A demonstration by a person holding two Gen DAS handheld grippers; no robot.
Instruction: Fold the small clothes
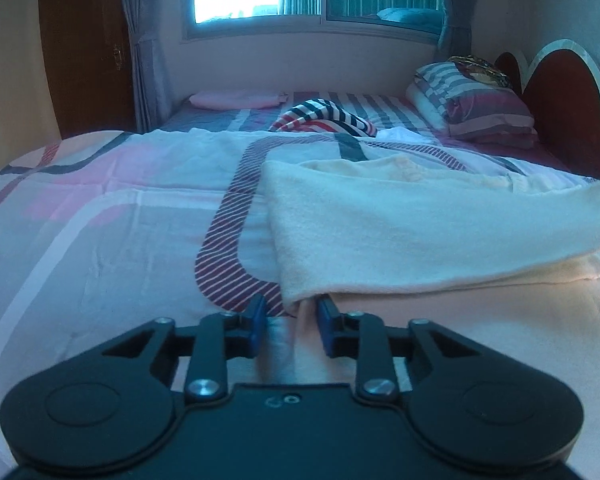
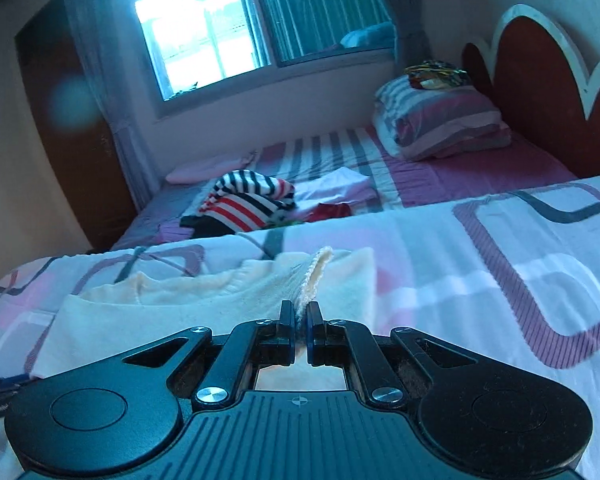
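Pinching a ribbed edge of the cream garment (image 2: 204,312) at twelve o'clock, right gripper (image 2: 299,322) clamped tight on the fabric, jaws nearly together. Lying on the patterned bedspread (image 2: 480,264), spread from nine toward twelve o'clock in the right wrist view. Over on the other side, left gripper (image 1: 291,322) jaws parted, nothing between them, folded edge of the same garment (image 1: 420,232) drooping just at the fingertips (image 1: 327,312), long fold running off toward two o'clock. Probably a corner grab coming next for the left. Striped clothes pile (image 2: 248,200) waiting well beyond.
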